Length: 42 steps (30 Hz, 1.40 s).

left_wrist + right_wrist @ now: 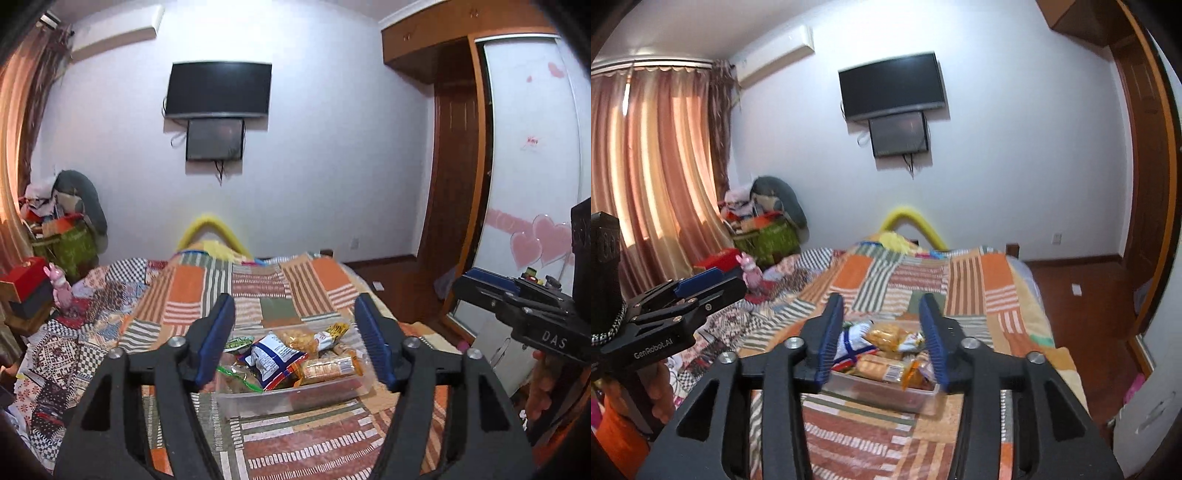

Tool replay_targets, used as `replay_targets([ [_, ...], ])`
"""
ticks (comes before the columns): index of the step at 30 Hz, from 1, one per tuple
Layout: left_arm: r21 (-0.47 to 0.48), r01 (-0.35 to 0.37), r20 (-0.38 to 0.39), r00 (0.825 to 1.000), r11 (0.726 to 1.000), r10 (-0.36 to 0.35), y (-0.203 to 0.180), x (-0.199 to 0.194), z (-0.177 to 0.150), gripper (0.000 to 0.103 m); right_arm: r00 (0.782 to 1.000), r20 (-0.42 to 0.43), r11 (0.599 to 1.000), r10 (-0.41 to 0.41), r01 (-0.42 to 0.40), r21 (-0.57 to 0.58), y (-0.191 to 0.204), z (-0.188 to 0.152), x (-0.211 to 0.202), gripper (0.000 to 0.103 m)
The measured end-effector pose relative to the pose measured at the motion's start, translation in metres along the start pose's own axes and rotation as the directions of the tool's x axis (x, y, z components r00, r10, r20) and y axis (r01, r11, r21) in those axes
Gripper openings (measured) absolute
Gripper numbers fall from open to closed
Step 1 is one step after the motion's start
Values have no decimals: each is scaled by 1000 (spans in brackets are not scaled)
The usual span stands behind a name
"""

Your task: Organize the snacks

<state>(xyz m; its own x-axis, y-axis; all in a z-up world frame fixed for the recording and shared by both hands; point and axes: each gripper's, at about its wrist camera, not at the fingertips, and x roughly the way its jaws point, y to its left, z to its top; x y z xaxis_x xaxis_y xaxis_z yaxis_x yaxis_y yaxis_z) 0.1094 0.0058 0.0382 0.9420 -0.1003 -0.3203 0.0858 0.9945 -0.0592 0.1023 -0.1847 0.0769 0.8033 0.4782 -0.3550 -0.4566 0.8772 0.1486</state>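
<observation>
A clear plastic container (295, 397) (886, 393) full of snack packets sits on the patchwork bedspread. On top lie a blue and white bag (275, 360) (855, 341), a long biscuit pack (332, 367) (882, 369) and a yellow chips bag (297, 339) (886, 336). My left gripper (295, 314) hangs above and short of the container, open, nothing between its blue pads. My right gripper (882, 306) is likewise raised over the container's near side, open and empty. Each gripper shows at the edge of the other's view, the right gripper (476, 280) and the left gripper (713, 278).
The bedspread (258, 295) covers a bed running toward a white wall with a TV (218, 90). Clutter and a red box (26, 280) sit left of the bed, curtains (653, 166) beyond. A wardrobe (528, 166) and wooden floor (1082, 295) lie to the right.
</observation>
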Motion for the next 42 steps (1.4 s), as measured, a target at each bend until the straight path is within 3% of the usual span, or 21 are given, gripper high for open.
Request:
replay_targets([
  [4,-1,-9,48,999,1000,9,-6,-25,0,89,999,49,1000,-19,19,-9,13,-1,-14,68],
  [7,-5,-15,73,997,1000,16,-10,-38,0,96,997,72,1000,-28,29,-8,18,-1,-19,74],
  [16,-27,-15,99,995,1000,18,-13,-51,-7,102,991,115,998,-67,68,-4,27,-9,-25,103],
  [42,-19,-43,115,992,999,45,-13,-54,-12,103,986,133,995,-95,100,-28,33,-20,-39,103],
])
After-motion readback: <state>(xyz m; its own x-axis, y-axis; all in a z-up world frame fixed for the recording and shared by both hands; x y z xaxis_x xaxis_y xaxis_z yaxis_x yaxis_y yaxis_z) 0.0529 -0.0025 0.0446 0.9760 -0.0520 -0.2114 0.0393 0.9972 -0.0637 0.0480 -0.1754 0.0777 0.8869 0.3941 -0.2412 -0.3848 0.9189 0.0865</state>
